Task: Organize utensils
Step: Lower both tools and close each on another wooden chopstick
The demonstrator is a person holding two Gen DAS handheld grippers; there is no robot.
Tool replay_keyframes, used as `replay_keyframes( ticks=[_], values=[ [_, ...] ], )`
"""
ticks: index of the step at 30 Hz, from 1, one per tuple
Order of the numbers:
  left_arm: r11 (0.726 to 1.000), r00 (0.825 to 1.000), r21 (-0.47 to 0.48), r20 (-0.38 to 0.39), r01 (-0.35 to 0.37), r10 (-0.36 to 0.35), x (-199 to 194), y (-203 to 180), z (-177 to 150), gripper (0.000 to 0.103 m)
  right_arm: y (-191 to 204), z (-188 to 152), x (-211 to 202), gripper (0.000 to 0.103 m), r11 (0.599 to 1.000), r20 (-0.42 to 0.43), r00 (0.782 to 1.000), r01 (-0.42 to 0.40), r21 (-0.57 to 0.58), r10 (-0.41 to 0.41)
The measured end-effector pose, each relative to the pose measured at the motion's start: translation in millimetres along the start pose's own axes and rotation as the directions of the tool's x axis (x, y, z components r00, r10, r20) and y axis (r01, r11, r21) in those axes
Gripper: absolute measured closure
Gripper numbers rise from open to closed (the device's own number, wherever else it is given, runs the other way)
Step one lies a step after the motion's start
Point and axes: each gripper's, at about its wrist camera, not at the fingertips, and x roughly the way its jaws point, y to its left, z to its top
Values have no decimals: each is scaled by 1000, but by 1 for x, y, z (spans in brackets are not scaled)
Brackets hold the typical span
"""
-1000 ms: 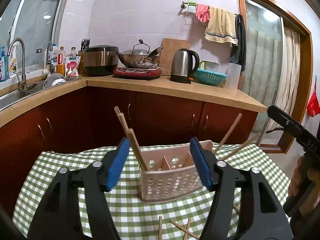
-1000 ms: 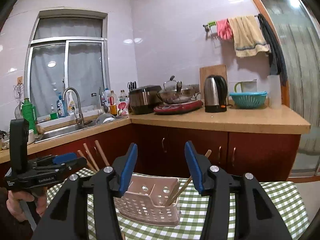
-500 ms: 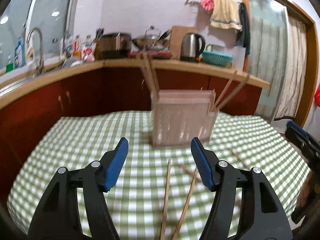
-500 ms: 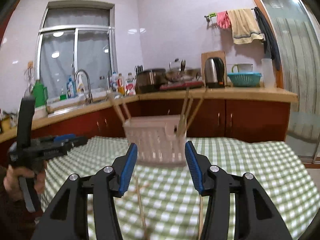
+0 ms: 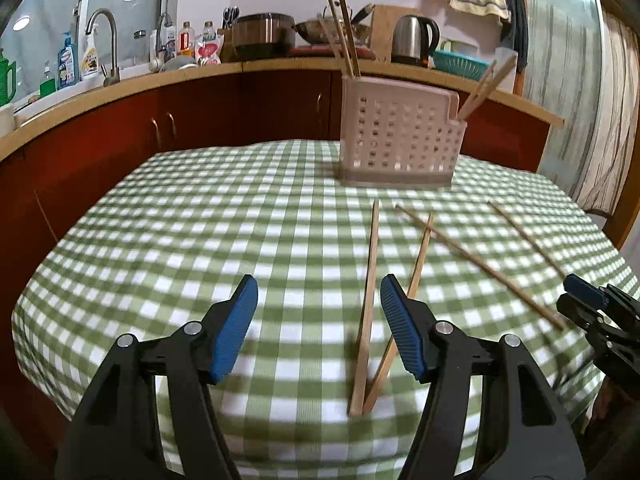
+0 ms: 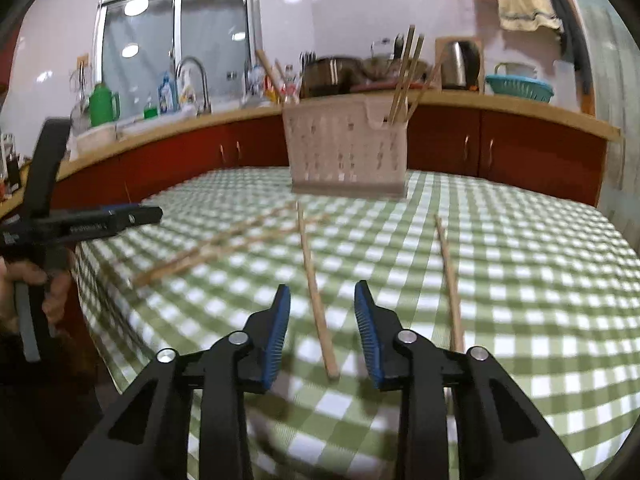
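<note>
A pale perforated utensil holder (image 5: 396, 136) (image 6: 348, 148) stands at the far side of the checked table and holds several chopsticks. Loose wooden chopsticks lie on the cloth. My left gripper (image 5: 318, 292) is open low over the cloth. One chopstick (image 5: 370, 272) runs between its jaws near the right finger, and a second chopstick (image 5: 418, 256) passes behind that finger. My right gripper (image 6: 323, 296) has its jaws closing. A chopstick (image 6: 310, 264) lies between them, and the pads are clear of it. Another chopstick (image 6: 450, 280) lies to its right.
The green-checked tablecloth (image 5: 200, 248) drops off at the near and left edges. Two more chopsticks (image 5: 480, 264) lie towards the right. A hand (image 6: 36, 280) holds the left gripper at the table's left side. Red cabinets and a crowded counter (image 5: 280, 64) stand behind.
Both grippers have come down and nearer to the cloth, so the holder now sits higher in view and chopsticks lie between the jaws. The right jaws have narrowed.
</note>
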Motion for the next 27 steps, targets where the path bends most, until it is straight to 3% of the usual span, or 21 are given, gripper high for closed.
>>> replay_keyframes(
  ticks=[2,6,13,18,27],
  values=[
    [1000,1000,5,-12,-3,3,1,0,-7,42,-1,-7,4,76,1000,-27,1000,4,-3,-4],
    [1000,999,5,-42,-10,10,8,2,-15,48,-6,-11,7,96,1000,-51,999,10,12,-10],
    [999,998,6,-59,34,-33,10,-1,-17,48,-12,-12,5,100,998,-47,997,63,22,-62],
    [998,995,28,-85,54,-52,16,-8,-22,54,-17,-10,4,102,994,-43,994,100,36,-98],
    [997,991,42,-122,61,-56,23,-8,-29,60,-12,-12,5,98,998,-42,997,66,10,-66]
  ],
)
